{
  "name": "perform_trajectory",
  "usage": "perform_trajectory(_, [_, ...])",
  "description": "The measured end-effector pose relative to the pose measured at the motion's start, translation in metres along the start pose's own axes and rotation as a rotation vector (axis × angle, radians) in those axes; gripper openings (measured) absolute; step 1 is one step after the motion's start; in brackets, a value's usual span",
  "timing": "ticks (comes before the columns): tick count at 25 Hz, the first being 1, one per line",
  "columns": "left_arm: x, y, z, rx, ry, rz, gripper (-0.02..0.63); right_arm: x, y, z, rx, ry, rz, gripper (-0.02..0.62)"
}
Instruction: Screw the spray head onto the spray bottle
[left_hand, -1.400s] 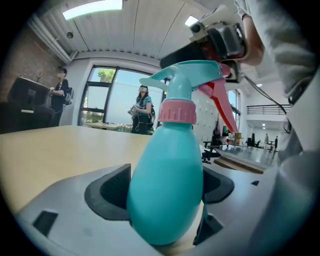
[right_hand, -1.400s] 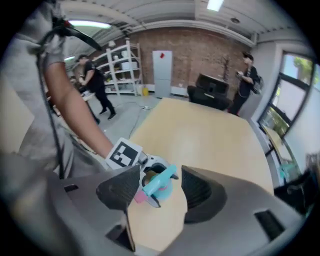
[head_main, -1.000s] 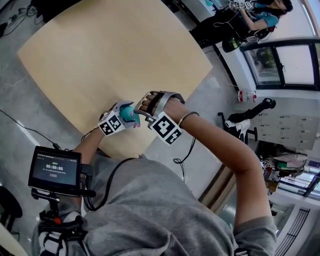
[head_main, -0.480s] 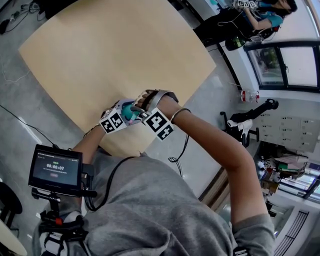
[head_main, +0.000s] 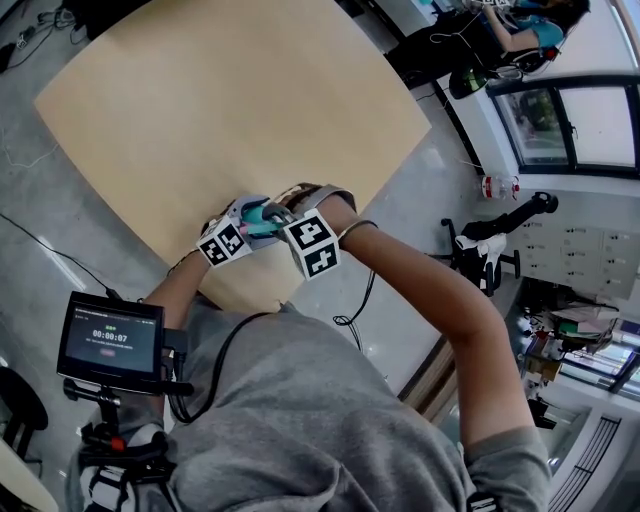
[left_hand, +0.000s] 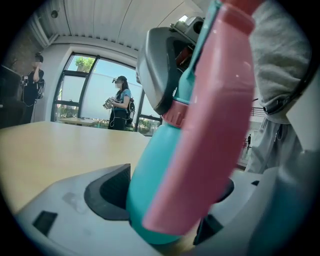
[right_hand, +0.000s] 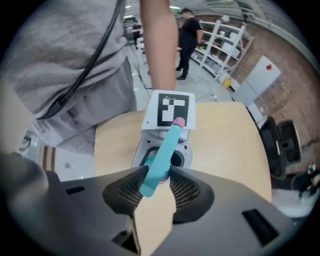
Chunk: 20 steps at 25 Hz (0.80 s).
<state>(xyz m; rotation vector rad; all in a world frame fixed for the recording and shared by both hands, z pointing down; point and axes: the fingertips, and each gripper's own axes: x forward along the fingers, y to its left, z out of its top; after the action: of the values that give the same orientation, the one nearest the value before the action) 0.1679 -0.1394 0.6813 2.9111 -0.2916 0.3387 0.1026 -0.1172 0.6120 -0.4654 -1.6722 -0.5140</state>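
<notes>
A teal spray bottle (left_hand: 160, 180) with a pink collar (left_hand: 175, 114) and a long pink trigger (left_hand: 210, 125) stands between my left gripper's (left_hand: 165, 200) pads, which are shut on its body just above the wooden table (head_main: 230, 100). My right gripper (right_hand: 159, 182) points straight down over it. Its jaws have just been closing, and the teal spray head (right_hand: 162, 155) with its pink nozzle tip (right_hand: 178, 121) now sits pinched between the two mesh pads. In the head view the bottle (head_main: 258, 218) shows only as a teal patch between the two marker cubes, near the table's front edge.
A small screen (head_main: 110, 335) on a stand sits by my left side. The table's near edge runs just under the grippers, with grey floor beyond. A person (left_hand: 120, 102) stands by the far windows, and shelves (right_hand: 220, 35) line the back wall.
My right gripper has sunk onto the spray head and rolled, its marker cube sliding left toward the left gripper. The left gripper and bottle have stayed put.
</notes>
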Motion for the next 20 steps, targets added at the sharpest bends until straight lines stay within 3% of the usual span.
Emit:
perform_trajectory(4, [0.0, 0.001, -0.002, -0.02, 0.009, 0.022, 0.382, -0.001, -0.004, -0.006, 0.311, -0.092, -0.094, 0.133])
perform_trajectory(9, [0.002, 0.003, 0.002, -0.054, -0.02, 0.129, 0.382, -0.011, -0.005, -0.019, 1.046, -0.487, -0.351, 0.132])
perform_trajectory(11, [0.001, 0.004, 0.004, -0.077, -0.042, 0.193, 0.382, -0.016, -0.006, -0.021, 1.23, -0.606, -0.473, 0.132])
perform_trajectory(13, [-0.002, 0.007, 0.004, -0.1, -0.059, 0.263, 0.382, -0.017, -0.006, -0.02, 1.307, -0.641, -0.595, 0.132])
perform_trajectory(16, [-0.006, 0.011, 0.003, -0.127, -0.066, 0.336, 0.382, -0.016, -0.006, -0.018, 1.33, -0.608, -0.741, 0.132])
perform_trajectory(20, [-0.008, 0.013, 0.0, -0.135, -0.063, 0.346, 0.382, -0.013, -0.008, -0.016, 1.299, -0.56, -0.775, 0.133])
